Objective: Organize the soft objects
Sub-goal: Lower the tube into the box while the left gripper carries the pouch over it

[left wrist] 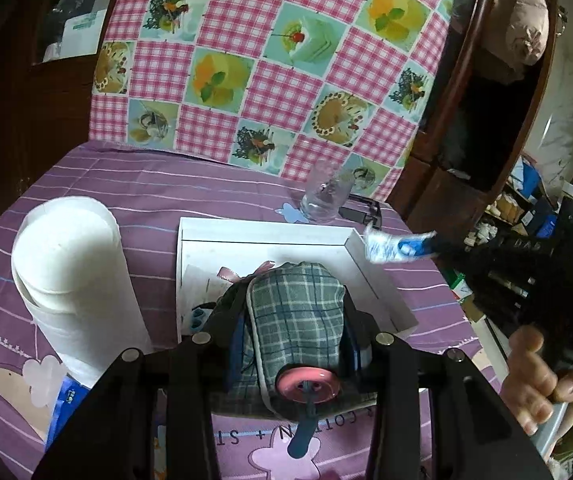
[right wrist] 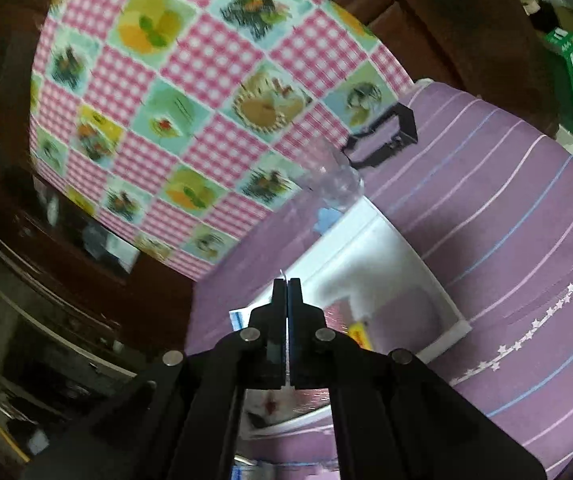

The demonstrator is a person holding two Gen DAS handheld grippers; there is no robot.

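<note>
Left tongs (left wrist: 294, 320) clamped part-way on a grey plaid fabric pouch (left wrist: 294, 316) with a pink button (left wrist: 306, 385) near the camera; pouch sits between both fingers, pads pressing its sides. Pouch is held over the near edge of a white shallow box (left wrist: 270, 236) on the purple striped surface (left wrist: 126, 184). A pink ribbon bow (left wrist: 230, 274) peeks out behind the pouch, inside the box.

Right tongs (left wrist: 378, 246) fully pinched, tips on a small white-and-blue packet (left wrist: 382, 246); packet is at the tips, over the box's right wall. In the right wrist view the fingers (right wrist: 277, 300) meet with only a thin white sliver between them; packet itself mostly hidden there. A hand (left wrist: 542, 376) grips the right tool's handle.

White paper roll (left wrist: 70, 268) stands upright left of the box, well apart from the pouch. Clear glass (left wrist: 326, 196) and black eyeglasses (left wrist: 362, 210) just behind the box. Pink gingham patchwork cloth (left wrist: 266, 60) hangs behind.
</note>
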